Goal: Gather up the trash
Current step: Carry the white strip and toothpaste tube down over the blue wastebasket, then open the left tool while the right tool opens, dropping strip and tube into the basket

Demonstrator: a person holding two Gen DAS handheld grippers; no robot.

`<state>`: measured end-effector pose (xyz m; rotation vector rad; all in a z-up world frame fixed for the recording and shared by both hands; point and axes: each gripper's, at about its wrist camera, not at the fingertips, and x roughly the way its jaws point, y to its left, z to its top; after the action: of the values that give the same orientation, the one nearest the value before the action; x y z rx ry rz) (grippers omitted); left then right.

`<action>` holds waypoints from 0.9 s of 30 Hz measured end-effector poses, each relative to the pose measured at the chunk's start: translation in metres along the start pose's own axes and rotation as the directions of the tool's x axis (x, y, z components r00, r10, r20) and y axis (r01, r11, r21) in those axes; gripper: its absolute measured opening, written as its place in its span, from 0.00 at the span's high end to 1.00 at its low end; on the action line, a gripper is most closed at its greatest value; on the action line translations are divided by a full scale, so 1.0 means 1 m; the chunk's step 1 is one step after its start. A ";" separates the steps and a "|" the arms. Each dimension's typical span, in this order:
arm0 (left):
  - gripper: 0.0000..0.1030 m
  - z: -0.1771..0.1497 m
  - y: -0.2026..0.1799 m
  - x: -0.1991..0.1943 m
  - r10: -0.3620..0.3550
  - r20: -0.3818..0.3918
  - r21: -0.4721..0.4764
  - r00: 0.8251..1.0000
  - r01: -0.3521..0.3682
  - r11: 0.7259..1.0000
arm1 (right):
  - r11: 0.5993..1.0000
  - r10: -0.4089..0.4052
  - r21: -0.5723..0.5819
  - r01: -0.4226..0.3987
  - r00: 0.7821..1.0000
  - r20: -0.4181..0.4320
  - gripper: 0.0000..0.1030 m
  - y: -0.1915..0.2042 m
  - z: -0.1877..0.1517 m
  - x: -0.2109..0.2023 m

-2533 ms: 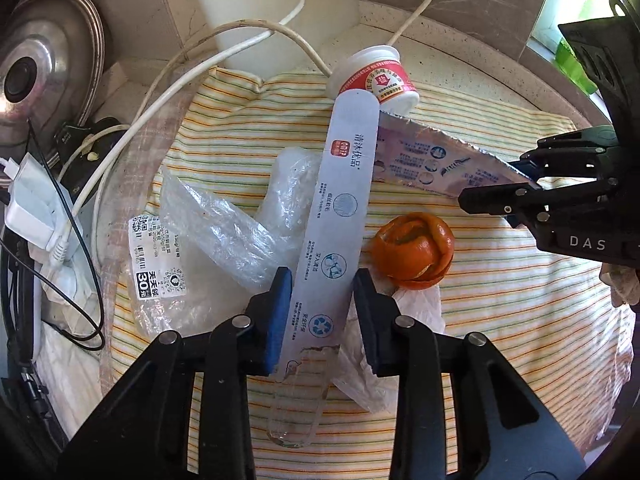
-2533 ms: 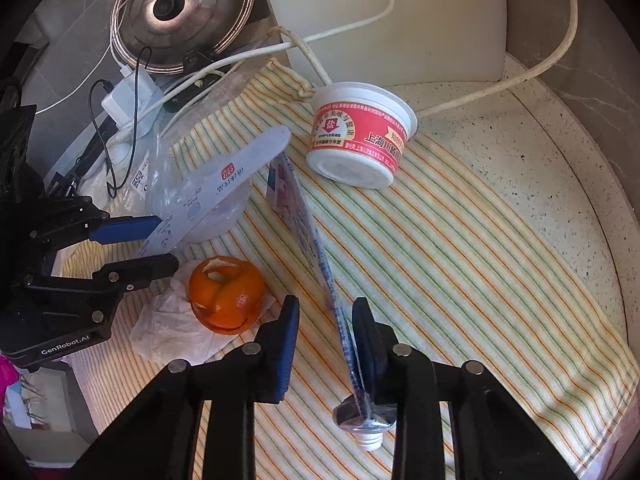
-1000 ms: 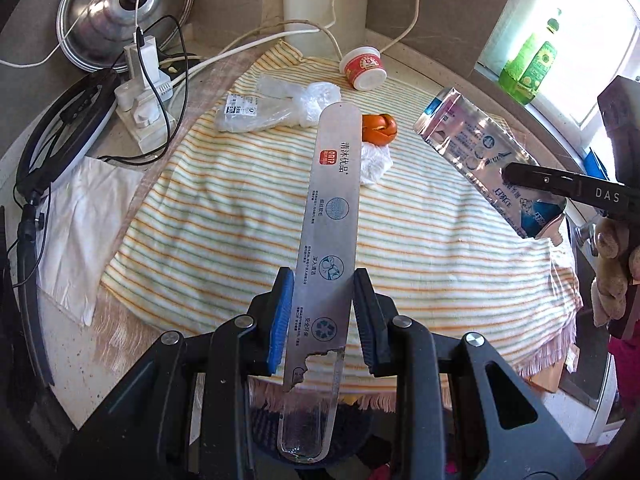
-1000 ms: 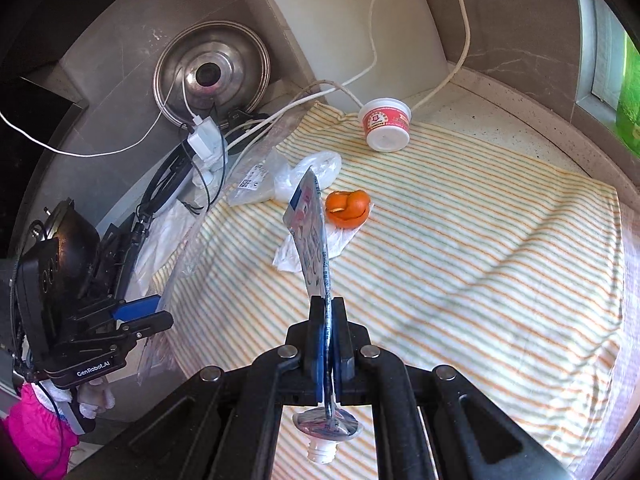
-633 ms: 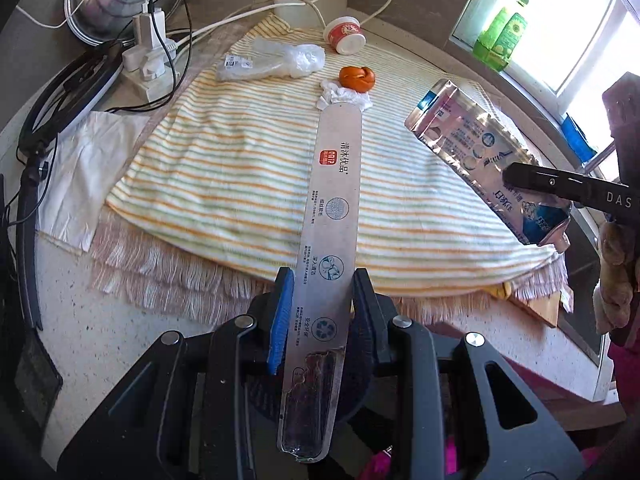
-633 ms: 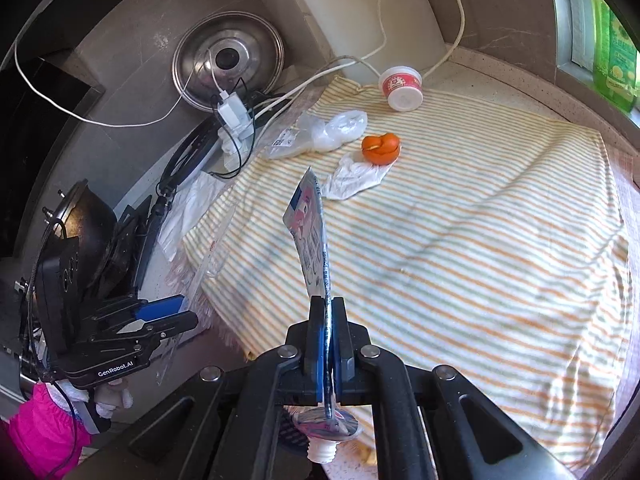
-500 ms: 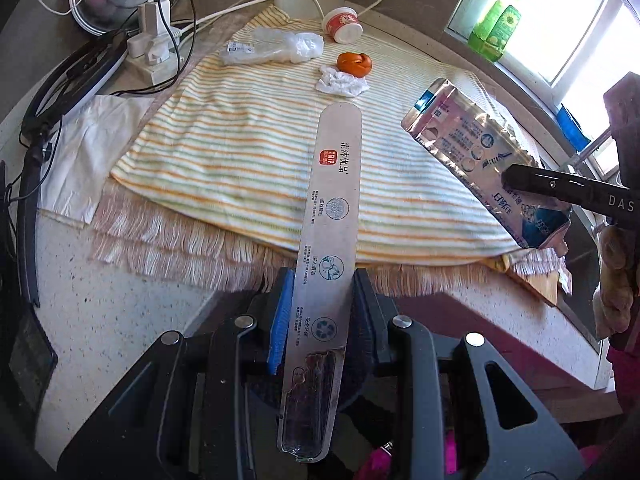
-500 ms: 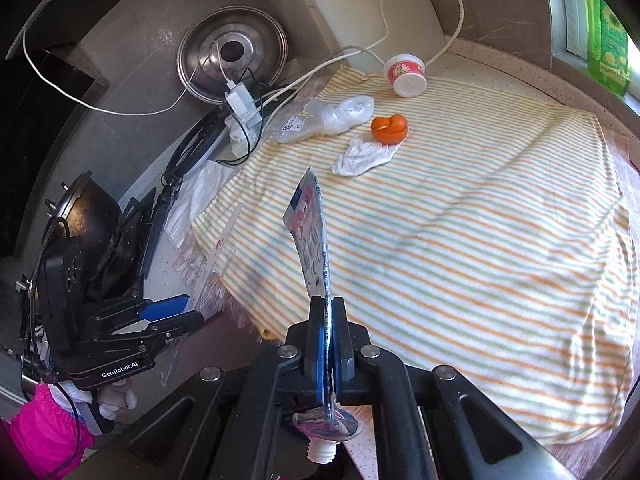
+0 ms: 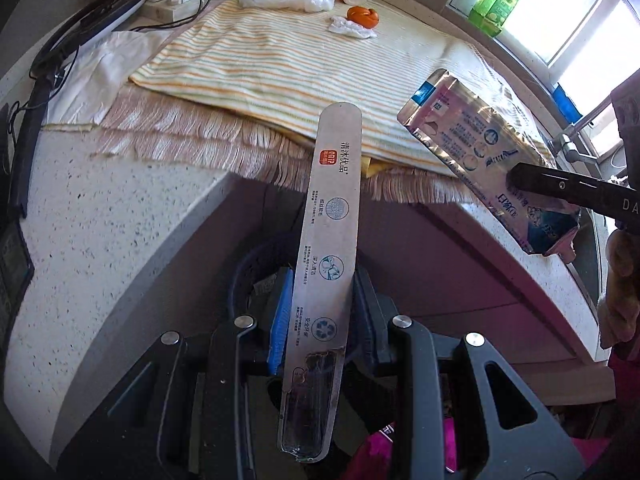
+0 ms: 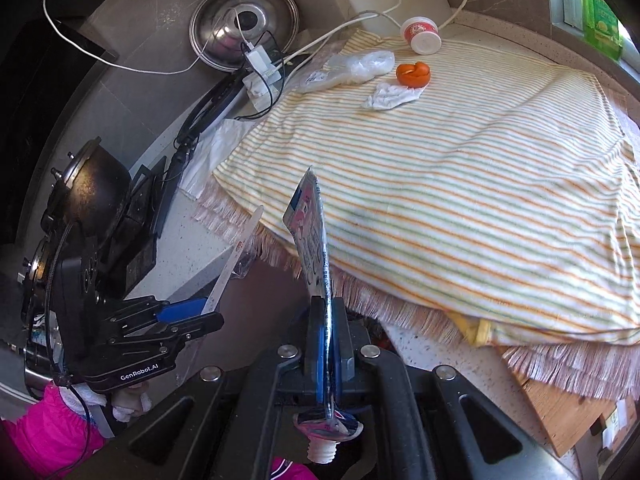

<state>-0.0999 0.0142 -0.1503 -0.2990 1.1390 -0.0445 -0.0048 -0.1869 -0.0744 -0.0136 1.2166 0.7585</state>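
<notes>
- Your left gripper (image 9: 320, 312) is pinching a long flat wrapper (image 9: 328, 240) between its two pads; the jaws are pressing on the wrapper's two edges near its lower end, and the rounded upper end is standing out in front of the counter edge (image 9: 160, 208).
- Your right gripper (image 10: 326, 344) is pressed fully together on a flattened spout pouch (image 10: 312, 232); the pouch is standing edge-on between the pads, and its white spout (image 10: 320, 454) is hanging below them.
- Both grippers are pointing steeply down, just off the front of the counter, beside each other; in the right wrist view the left gripper (image 10: 188, 316) is showing at the lower left with the wrapper rising from it.
- Under the left gripper a dark blue mesh basket (image 9: 256, 264) is showing, partly hidden by the jaws; I cannot tell what is lying inside.
- More trash is lying at the far end of the striped cloth (image 10: 460, 184): an orange peel (image 10: 414, 74), a crumpled white tissue (image 10: 390, 96) touching it, a clear plastic bag (image 10: 352, 66) beside them, and a small red and white cup (image 10: 420, 34) on its side near the wall.
- A pink sleeve (image 10: 48, 432) of you is showing behind the left gripper.
</notes>
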 end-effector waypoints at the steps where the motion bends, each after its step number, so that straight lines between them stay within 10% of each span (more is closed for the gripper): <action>1: 0.71 -0.005 0.002 0.002 -0.002 -0.009 -0.002 1.000 0.002 1.000 | 1.000 -0.001 0.002 0.001 1.000 -0.008 0.99 0.002 -0.003 0.004; 27: 0.71 -0.084 0.023 0.090 0.003 -0.236 -0.034 0.972 -0.011 0.999 | 0.993 -0.116 0.005 0.120 0.972 -0.203 0.99 0.014 -0.086 0.098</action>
<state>-0.1399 0.0017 -0.2684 -0.3272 1.3785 -0.0552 -0.0710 -0.1601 -0.1849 -0.1507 1.4026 0.6539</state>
